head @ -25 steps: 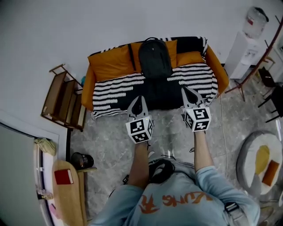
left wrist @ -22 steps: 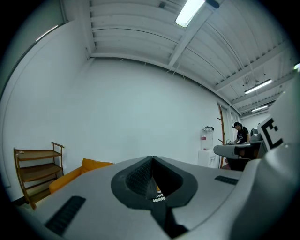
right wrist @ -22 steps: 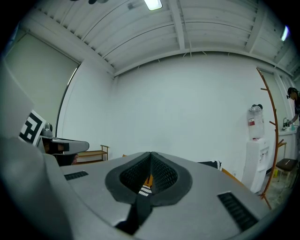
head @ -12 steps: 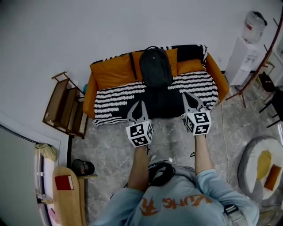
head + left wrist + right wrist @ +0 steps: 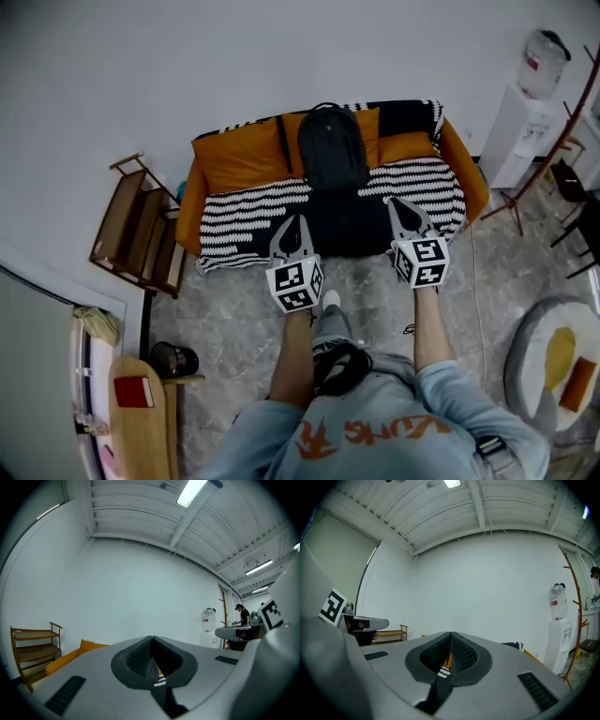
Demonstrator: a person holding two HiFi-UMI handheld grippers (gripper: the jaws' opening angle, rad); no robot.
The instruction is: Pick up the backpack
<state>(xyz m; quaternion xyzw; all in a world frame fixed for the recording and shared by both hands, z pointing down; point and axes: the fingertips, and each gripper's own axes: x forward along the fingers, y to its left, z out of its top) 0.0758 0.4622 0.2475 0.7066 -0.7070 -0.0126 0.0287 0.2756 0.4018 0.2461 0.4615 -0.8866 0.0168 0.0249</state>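
**Both grippers shut; backpack on sofa**

The backpack [image 5: 332,148] is standing upright against the back of the sofa [image 5: 234,150]. Its dark base is blending into the black patch of the striped blanket [image 5: 427,178]. In both gripper views, the gripper bodies are hiding nearly all of the sofa. The left gripper [image 5: 293,225] and right gripper [image 5: 401,208] are pointing level toward the sofa, side by side, apart from the backpack. Their jaws are pressed together, holding nothing.

support: orange sofa [image 5: 466,167] | on it: striped blanket [image 5: 242,206], black backpack [image 5: 332,150]

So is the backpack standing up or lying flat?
Standing up: the backpack sits upright, leaning against the orange back of the sofa.
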